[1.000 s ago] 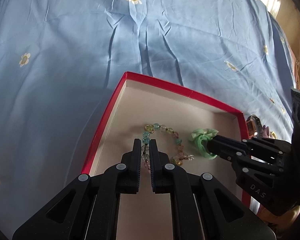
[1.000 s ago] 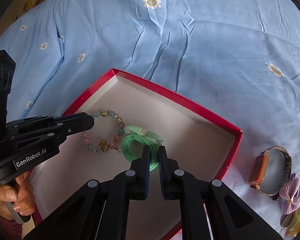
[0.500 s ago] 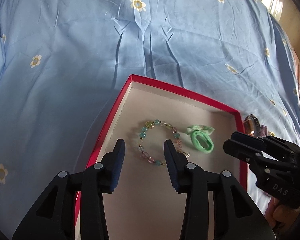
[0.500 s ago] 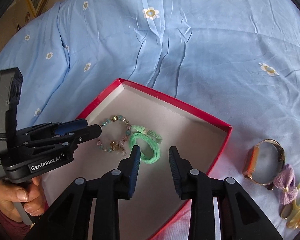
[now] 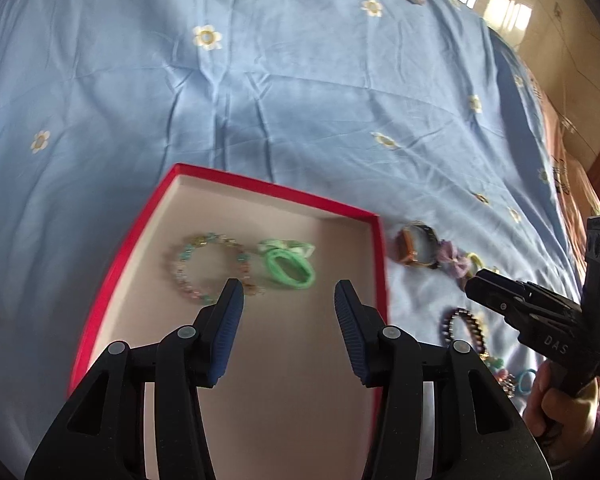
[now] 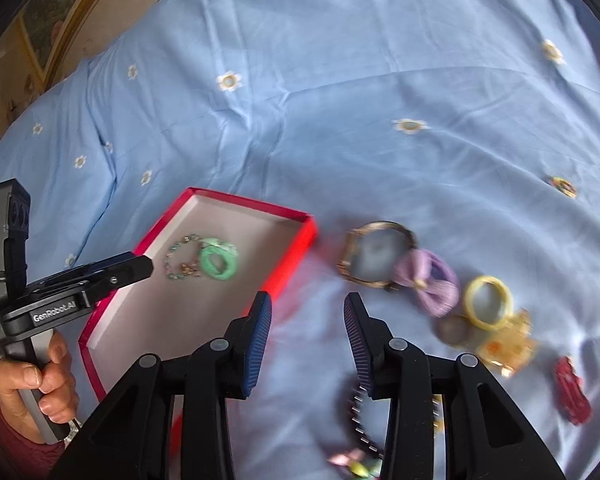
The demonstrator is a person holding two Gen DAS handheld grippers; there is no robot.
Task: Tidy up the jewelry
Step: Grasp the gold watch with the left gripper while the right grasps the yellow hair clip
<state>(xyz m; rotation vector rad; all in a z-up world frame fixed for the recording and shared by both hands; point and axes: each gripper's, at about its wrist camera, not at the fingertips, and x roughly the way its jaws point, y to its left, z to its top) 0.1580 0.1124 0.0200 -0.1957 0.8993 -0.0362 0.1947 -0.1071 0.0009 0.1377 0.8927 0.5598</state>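
A red box (image 5: 148, 220) (image 6: 296, 258) lies on the blue bedsheet and holds a beaded bracelet (image 5: 204, 266) (image 6: 176, 262) and a green hair tie (image 5: 290, 268) (image 6: 218, 264). My left gripper (image 5: 288, 300) is open and empty above the box floor. My right gripper (image 6: 308, 316) is open and empty over the sheet just right of the box. Loose pieces lie right of the box: a gold watch (image 6: 374, 256) (image 5: 414, 244), a purple bow tie (image 6: 432, 280) (image 5: 456, 258), a yellow ring (image 6: 488, 300), a dark spiked bracelet (image 5: 462, 326) (image 6: 358, 412).
More small items lie at the right: an amber clip (image 6: 508, 344), a red clip (image 6: 572, 390), a coloured piece (image 6: 562, 186) farther off. The flowered sheet (image 6: 340, 100) stretches far beyond. A wooden floor (image 5: 560, 40) shows past the bed's right edge.
Both grippers opened, releasing the bracelet and the green hair tie into the box. The right gripper has moved right, out of the box, over the sheet. The left has pulled back.
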